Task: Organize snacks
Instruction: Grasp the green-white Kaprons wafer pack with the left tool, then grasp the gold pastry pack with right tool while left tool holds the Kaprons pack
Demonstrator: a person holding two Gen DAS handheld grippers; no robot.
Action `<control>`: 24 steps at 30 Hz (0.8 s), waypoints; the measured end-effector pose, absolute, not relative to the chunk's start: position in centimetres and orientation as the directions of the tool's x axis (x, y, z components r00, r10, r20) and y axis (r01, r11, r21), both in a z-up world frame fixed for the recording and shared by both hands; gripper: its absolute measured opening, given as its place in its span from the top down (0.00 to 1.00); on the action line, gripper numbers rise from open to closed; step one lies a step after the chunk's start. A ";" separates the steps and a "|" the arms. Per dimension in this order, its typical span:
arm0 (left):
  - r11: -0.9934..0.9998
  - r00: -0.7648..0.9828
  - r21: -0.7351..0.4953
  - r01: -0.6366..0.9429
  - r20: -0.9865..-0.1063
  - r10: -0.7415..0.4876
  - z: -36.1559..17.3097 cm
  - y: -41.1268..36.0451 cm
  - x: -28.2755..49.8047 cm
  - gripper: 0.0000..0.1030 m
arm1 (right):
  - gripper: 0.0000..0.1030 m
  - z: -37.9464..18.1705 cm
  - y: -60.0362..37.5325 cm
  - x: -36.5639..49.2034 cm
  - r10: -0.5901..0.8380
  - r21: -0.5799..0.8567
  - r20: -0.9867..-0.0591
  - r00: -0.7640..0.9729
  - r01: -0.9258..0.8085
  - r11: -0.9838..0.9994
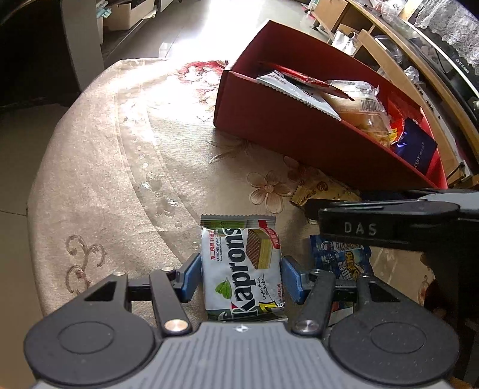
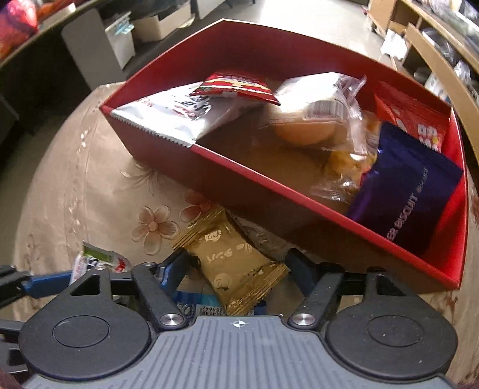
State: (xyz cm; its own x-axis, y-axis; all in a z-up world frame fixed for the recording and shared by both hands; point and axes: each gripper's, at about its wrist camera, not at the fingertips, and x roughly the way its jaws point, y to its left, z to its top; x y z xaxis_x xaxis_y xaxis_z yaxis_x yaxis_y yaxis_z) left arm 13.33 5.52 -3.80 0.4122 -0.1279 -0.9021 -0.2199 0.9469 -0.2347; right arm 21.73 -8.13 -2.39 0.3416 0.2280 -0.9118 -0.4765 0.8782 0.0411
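Note:
A red box (image 1: 299,143) stands on the round table and holds several snack packets; it also shows in the right wrist view (image 2: 263,185). My left gripper (image 1: 241,276) has its blue pads on both sides of a white Kaprons wafer packet (image 1: 239,266), touching its edges. My right gripper (image 2: 236,269) is open around a gold packet (image 2: 233,260) that lies on the table in front of the box. A blue packet (image 1: 344,263) lies right of the wafer packet, under my right gripper's arm.
The table wears a beige flowered cloth (image 1: 119,167). A wooden shelf unit (image 1: 419,59) stands far right. Cardboard boxes (image 2: 161,24) sit on the floor behind the table. The table's left edge drops to a tiled floor.

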 end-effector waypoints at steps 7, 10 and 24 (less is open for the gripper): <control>0.947 0.411 -0.236 -0.218 -0.902 -0.130 -3.8 5.5 13.3 0.45 | 0.46 -1.5 -8.9 19.7 0.228 0.053 -0.919 0.321 -0.472 0.880; 0.950 0.411 -0.225 -0.217 -0.904 -0.121 -3.8 5.5 13.2 0.45 | 0.47 -1.2 -9.7 18.6 0.219 0.050 -0.922 0.319 -0.463 0.885; 0.962 0.408 -0.185 -0.202 -0.909 -0.088 -4.0 4.2 13.5 0.36 | 0.29 -2.1 -10.4 19.0 0.179 0.017 -0.927 0.331 -0.439 0.898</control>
State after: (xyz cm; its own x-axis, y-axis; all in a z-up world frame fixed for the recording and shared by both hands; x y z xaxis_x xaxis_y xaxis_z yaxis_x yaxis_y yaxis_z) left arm 13.54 4.23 -4.02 0.4084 -0.0884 -0.9085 -0.2024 0.9618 -0.1845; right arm 19.05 -10.42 -2.13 0.3306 0.1790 -0.9266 -0.4390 0.8983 0.0169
